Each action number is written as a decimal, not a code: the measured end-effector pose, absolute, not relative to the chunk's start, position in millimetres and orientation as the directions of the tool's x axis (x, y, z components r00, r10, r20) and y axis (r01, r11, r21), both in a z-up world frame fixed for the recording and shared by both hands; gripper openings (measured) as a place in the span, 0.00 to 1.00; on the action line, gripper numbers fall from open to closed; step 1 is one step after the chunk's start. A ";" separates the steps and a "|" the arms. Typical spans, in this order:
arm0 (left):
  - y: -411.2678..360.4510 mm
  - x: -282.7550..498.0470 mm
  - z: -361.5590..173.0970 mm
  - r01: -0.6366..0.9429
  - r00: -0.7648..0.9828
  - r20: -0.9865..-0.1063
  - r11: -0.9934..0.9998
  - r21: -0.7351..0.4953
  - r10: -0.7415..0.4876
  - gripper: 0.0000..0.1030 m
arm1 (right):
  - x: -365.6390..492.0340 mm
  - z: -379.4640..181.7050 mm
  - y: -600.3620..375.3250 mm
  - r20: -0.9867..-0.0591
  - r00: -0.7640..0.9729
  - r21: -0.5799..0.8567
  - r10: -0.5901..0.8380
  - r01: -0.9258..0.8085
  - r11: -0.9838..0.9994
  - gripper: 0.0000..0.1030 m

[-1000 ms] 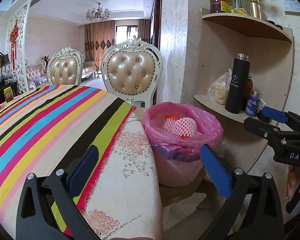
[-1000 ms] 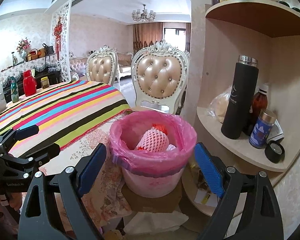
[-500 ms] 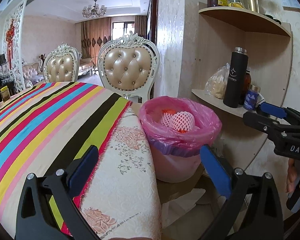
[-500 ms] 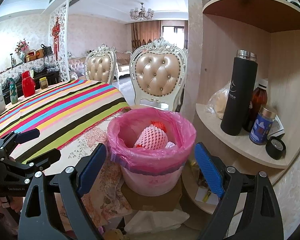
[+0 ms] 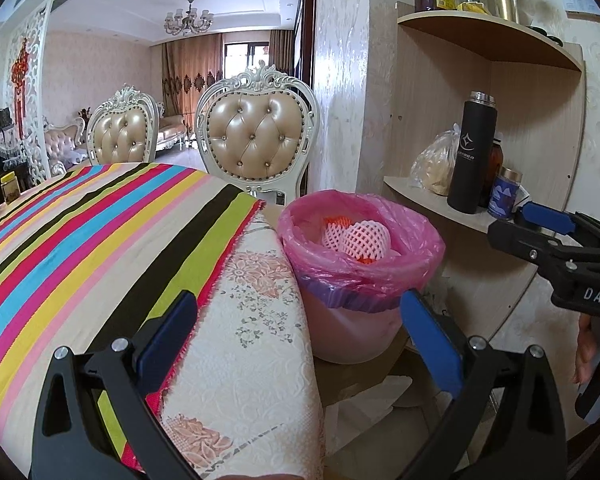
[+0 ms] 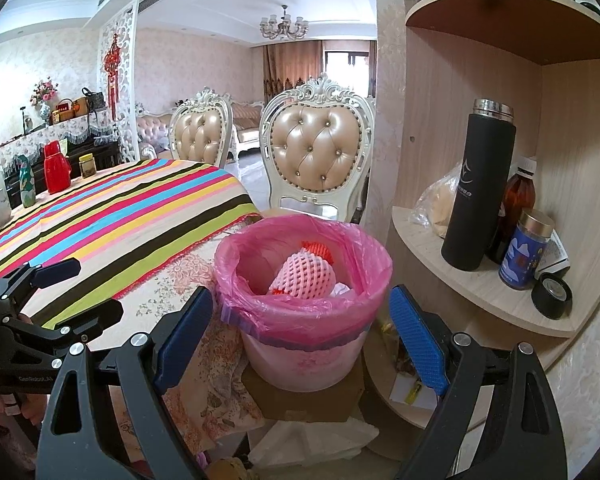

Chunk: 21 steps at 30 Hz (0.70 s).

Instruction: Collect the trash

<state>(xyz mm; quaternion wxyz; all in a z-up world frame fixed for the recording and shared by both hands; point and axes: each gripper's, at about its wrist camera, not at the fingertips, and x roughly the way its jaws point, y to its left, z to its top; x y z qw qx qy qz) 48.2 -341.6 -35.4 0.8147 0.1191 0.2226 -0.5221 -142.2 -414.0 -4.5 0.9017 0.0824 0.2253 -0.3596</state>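
Pale plastic bin lined with a pink plastic bag [image 6: 300, 312], standing just beside the desk draped in a striped multicolour cloth [image 5: 100, 232] and below a curved wooden corner shelf [image 6: 480, 284]. Inside it lie pink foam-net fruit sleeves [image 6: 306, 274]. Left claw [image 5: 300, 334] and right claw [image 6: 300, 334] both spread wide and empty, apart from the bin, which shows between the blue pads [image 6: 418, 332].
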 end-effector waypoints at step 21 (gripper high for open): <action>-341.9 48.3 -35.8 0.903 0.358 -0.487 0.427 -0.035 -0.797 0.95 | -144.5 -16.8 -422.9 -0.490 0.636 0.028 -0.596 0.695 0.719 0.82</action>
